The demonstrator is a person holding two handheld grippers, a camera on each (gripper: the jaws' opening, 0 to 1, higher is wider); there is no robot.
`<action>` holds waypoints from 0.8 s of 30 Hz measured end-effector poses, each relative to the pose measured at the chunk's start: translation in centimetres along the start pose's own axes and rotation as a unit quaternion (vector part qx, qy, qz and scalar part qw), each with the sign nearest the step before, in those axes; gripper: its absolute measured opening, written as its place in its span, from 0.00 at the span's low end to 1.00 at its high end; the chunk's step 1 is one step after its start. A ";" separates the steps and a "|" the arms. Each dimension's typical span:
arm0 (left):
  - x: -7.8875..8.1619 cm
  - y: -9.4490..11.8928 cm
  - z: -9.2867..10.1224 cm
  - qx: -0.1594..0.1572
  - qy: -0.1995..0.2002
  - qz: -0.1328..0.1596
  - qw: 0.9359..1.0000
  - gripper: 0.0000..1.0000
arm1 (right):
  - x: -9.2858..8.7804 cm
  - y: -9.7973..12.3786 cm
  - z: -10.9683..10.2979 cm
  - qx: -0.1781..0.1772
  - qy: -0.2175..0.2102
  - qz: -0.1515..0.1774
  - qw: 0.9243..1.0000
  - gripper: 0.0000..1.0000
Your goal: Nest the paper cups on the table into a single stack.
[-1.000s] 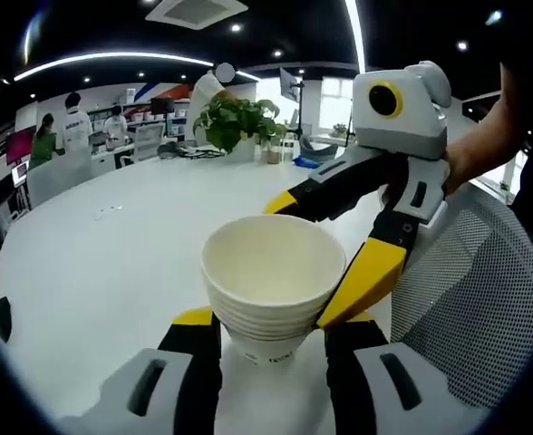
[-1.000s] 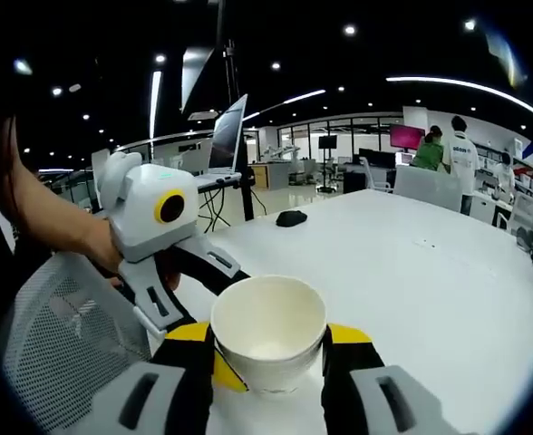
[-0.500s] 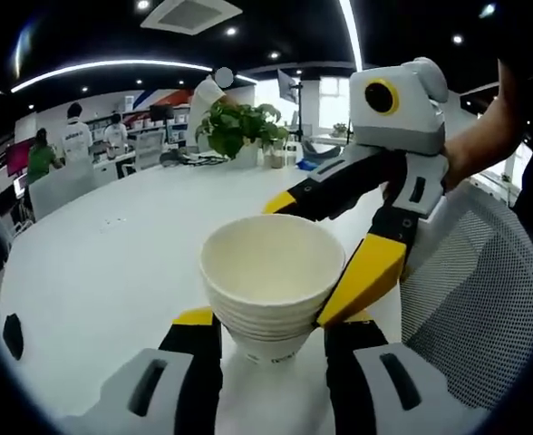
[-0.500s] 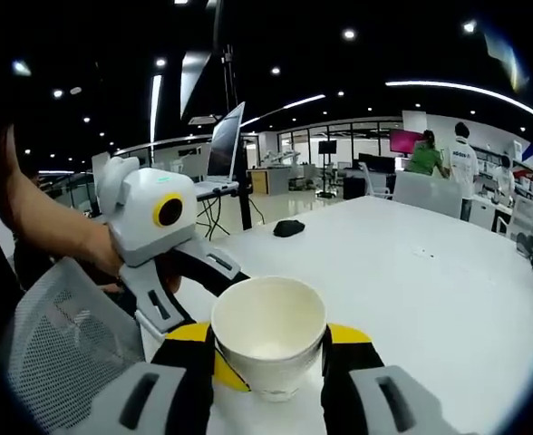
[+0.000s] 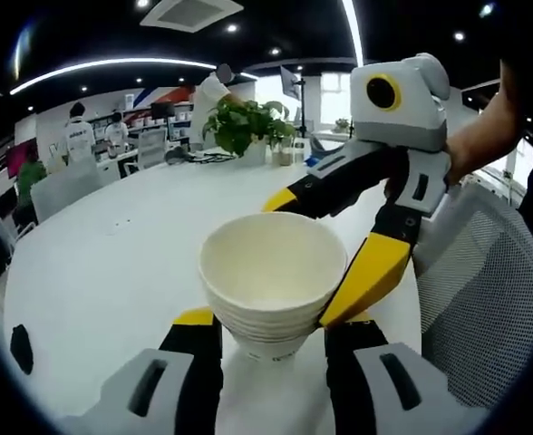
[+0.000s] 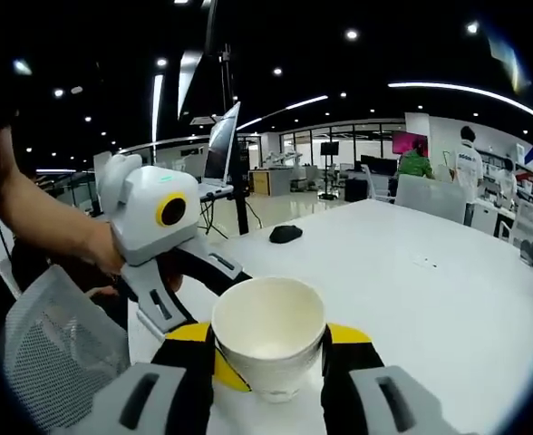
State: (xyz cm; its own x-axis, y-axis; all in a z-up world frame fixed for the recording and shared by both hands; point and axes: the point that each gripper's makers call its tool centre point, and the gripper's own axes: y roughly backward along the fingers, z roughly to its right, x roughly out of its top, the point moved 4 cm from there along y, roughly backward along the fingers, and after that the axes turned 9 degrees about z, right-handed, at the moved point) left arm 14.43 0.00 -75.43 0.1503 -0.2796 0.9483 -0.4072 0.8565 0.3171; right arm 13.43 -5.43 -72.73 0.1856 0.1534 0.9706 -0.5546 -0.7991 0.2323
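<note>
While the left gripper (image 5: 271, 337) looks forward in its own view, its jaws press both sides of the cup stack (image 5: 271, 285) above the white table (image 5: 112, 263). The right gripper (image 5: 325, 258) comes in from the right and grasps the same stack. A plant (image 5: 244, 122) stands far behind.

In the right gripper view, the right gripper (image 6: 271, 349) is clenched on the stack (image 6: 268, 335), and the left gripper (image 6: 208, 299) holds it from the left. A mesh chair (image 6: 53, 349) is near.

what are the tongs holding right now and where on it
Both tongs grip the stack of paper cups: the left tongs across its lower body, the right tongs across its sides from the opposite direction.
</note>
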 end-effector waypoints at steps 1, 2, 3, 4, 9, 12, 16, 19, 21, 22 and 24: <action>0.0 0.0 -0.2 0.000 0.001 0.000 1.000 0.43 | 0.0 0.0 0.1 0.000 0.000 0.001 1.000 0.45; 0.0 -0.2 -0.9 0.002 0.004 0.001 1.000 0.43 | 0.2 -0.4 0.6 -0.003 -0.004 0.003 1.000 0.45; 0.0 -0.3 -1.1 0.003 0.004 0.002 1.000 0.43 | 0.3 -0.5 0.7 -0.004 -0.005 0.005 1.000 0.45; 0.0 -0.4 -1.3 0.004 0.005 0.002 1.000 0.43 | 0.4 -0.7 0.8 -0.004 -0.005 0.006 1.000 0.45; -0.2 -1.1 -2.8 0.008 0.013 -0.002 1.000 0.43 | 0.7 -1.7 1.8 -0.010 -0.002 0.006 1.000 0.45; -0.3 -1.5 -3.3 0.010 0.015 -0.006 1.000 0.43 | 0.7 -2.1 2.4 -0.014 -0.008 0.006 1.000 0.46; -0.6 -2.0 -4.5 0.015 0.023 -0.009 1.000 0.43 | 0.6 -2.7 3.3 -0.020 -0.018 0.005 1.000 0.46; -0.8 -2.5 -4.5 0.016 0.028 -0.012 0.999 0.43 | 0.5 -3.0 3.4 -0.023 -0.022 0.003 0.999 0.46; -1.0 -2.9 -4.8 0.017 0.028 -0.015 0.999 0.43 | 0.4 -3.0 3.6 -0.025 -0.023 0.000 0.999 0.46; -0.9 -3.0 -4.8 0.018 0.026 -0.019 0.999 0.44 | 0.3 -3.0 3.7 -0.026 -0.025 -0.002 0.999 0.46; -0.9 -3.2 -4.9 0.018 0.022 -0.022 0.999 0.44 | 0.1 -3.0 4.1 -0.028 -0.029 -0.003 0.999 0.46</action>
State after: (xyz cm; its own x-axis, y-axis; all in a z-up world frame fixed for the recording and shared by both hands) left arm 20.02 -0.36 -77.41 0.2084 -0.2973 0.9318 -0.4316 0.8269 0.3604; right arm 18.43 -5.38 -73.64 0.2343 0.1235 0.9643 -0.5976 -0.7640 0.2431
